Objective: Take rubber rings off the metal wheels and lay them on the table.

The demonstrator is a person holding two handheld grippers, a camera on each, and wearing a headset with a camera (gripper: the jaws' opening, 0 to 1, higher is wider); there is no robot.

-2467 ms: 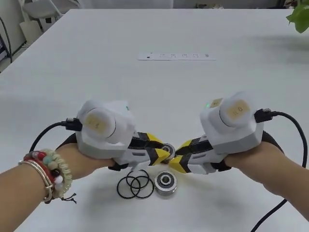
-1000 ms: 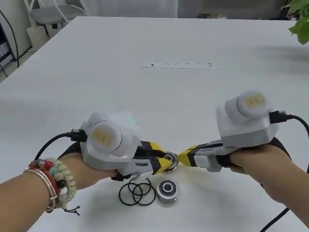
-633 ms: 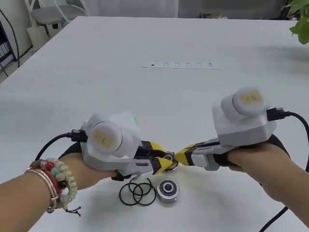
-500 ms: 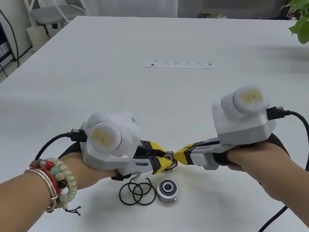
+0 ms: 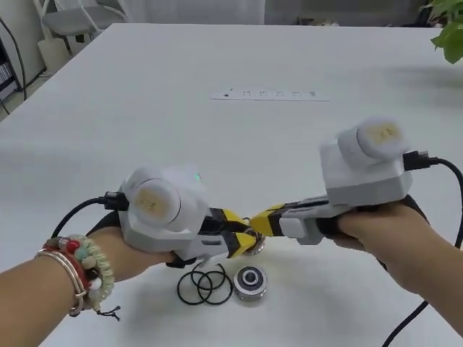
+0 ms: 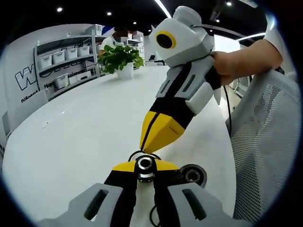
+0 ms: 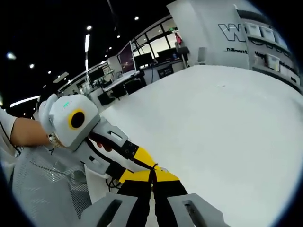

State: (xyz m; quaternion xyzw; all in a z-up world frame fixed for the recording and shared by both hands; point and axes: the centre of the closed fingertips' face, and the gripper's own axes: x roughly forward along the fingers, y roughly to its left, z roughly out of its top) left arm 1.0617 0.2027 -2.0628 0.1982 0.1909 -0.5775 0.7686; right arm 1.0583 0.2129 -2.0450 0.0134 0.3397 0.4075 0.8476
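My left gripper is shut on a small metal wheel and holds it just above the white table. In the left gripper view the wheel sits between the yellow jaws, with a thin black rubber ring round its far side. My right gripper comes in from the right, its tips shut on that ring right at the wheel. A second metal wheel lies flat on the table below the grippers. Three loose black rings lie overlapped beside it.
A white power strip lies across the middle of the table. Green plant leaves hang over the far right corner, and a chair stands beyond the far left corner. Black cables trail from both grippers.
The right gripper has risen a little and shifted left, its tips now closer over the held wheel. The left gripper, the loose wheel and the rings have stayed put.
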